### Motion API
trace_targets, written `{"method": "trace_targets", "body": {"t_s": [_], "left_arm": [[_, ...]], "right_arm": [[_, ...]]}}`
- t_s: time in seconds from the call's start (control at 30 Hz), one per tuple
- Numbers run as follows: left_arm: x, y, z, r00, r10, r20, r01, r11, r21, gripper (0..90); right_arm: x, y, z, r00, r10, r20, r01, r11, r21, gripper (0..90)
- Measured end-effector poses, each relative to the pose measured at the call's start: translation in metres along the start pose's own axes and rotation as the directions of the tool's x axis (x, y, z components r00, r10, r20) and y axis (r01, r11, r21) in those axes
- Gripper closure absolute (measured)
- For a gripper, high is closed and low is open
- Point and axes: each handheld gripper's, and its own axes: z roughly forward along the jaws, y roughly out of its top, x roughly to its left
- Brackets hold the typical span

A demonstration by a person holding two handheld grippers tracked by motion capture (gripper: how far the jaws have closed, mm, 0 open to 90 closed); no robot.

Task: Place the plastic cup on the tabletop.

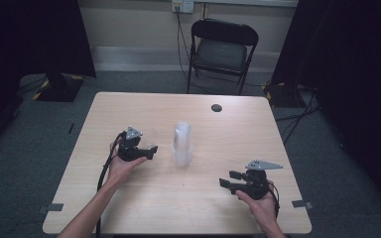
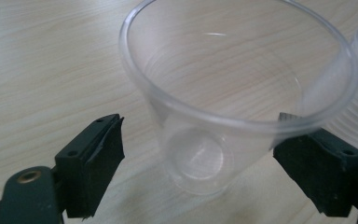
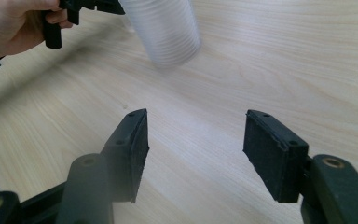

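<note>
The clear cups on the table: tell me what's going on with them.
A person holds a gripper in each hand at a wooden table. The left gripper stands open around a single clear cup, upright beside the stack of cups; whether its pads touch it is unclear. The right gripper waits open and empty, short of the stack.

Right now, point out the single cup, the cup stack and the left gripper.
single cup (image 2: 200,163), left gripper view, on its clear base.
cup stack (image 1: 182,144), high view, on the stack's side wall.
left gripper (image 2: 198,154), left gripper view, midway between its jaw tips.
</note>
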Motion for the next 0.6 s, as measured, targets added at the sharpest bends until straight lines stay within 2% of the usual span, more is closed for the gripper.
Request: {"method": "trace_targets", "body": {"t_s": [0.17, 0.2, 0.27, 0.37, 0.6], "left_arm": [[0.003, -0.002, -0.010, 1.0000, 0.003, 0.001, -0.003, 0.9998, -0.018, 15.9], [0.006, -0.003, -0.014, 0.9998, -0.018, 0.004, 0.018, 0.9998, -0.003, 15.9], [0.008, -0.005, -0.018, 0.9997, -0.020, 0.013, 0.019, 0.9997, 0.013, 16.0], [0.007, -0.008, -0.026, 1.0000, 0.001, -0.001, -0.001, 1.0000, 0.001, 16.0], [0.001, -0.011, -0.042, 0.9993, -0.005, 0.036, 0.005, 1.0000, 0.007, 15.9]], "right_arm": [[-0.003, 0.000, -0.002, 0.9999, 0.004, 0.015, -0.004, 1.000, -0.005, 40.2], [-0.005, 0.000, -0.003, 0.9997, 0.008, 0.024, -0.007, 1.000, -0.007, 40.2], [-0.007, 0.000, -0.004, 0.9994, 0.012, 0.032, -0.012, 1.000, -0.011, 40.1], [-0.009, -0.001, -0.005, 0.9992, 0.015, 0.037, -0.015, 1.000, -0.013, 39.9], [-0.011, -0.001, -0.005, 0.9988, 0.026, 0.042, -0.026, 1.000, -0.011, 39.8]]}}
